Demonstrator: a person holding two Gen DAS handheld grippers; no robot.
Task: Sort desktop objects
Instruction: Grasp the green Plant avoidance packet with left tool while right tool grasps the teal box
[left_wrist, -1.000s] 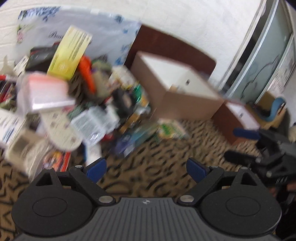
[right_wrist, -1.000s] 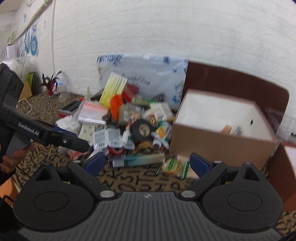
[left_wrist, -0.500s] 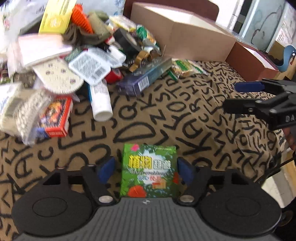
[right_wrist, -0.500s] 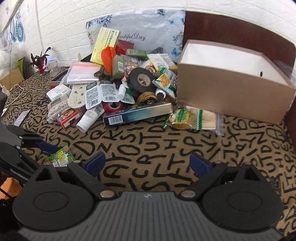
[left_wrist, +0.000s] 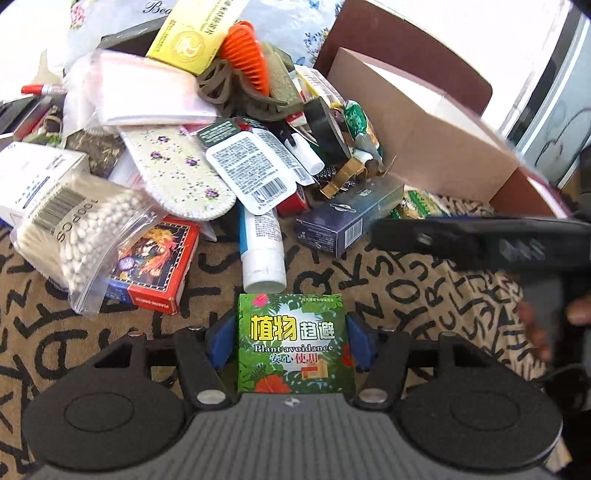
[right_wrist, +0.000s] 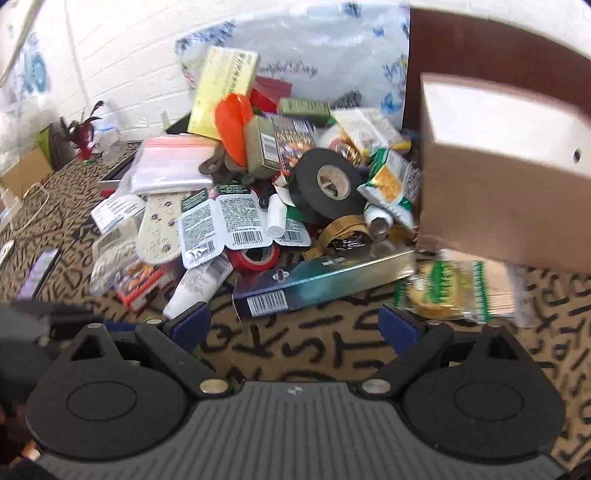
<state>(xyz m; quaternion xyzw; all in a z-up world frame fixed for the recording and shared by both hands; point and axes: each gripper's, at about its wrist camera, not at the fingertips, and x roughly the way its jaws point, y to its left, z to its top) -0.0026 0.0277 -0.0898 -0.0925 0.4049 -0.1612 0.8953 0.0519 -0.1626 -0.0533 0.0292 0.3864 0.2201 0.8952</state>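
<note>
A green packet (left_wrist: 291, 343) printed "Plant avoidance" sits between the blue pads of my left gripper (left_wrist: 289, 344), which is shut on its two sides just above the letter-patterned cloth (left_wrist: 424, 295). Ahead of it lies the pile: a white tube (left_wrist: 260, 247), a red card box (left_wrist: 155, 266), a bag of cotton swabs (left_wrist: 81, 236). My right gripper (right_wrist: 295, 326) is open and holds nothing. A long dark blue box (right_wrist: 321, 284) lies just beyond its fingertips. In the left wrist view the right gripper's black fingers (left_wrist: 461, 236) cross at the right.
An open cardboard box (right_wrist: 498, 206) stands to the right of the pile, with a toothpick pack (right_wrist: 461, 291) in front of it. A black tape roll (right_wrist: 328, 184) and a red tape roll (right_wrist: 255, 256) lie in the heap. A second brown box (left_wrist: 532, 192) sits behind the cardboard one.
The left jaws, wide and empty a second ago, now grip the green packet, lower and nearer the pile. The right gripper has dropped and swung in toward the pile.
</note>
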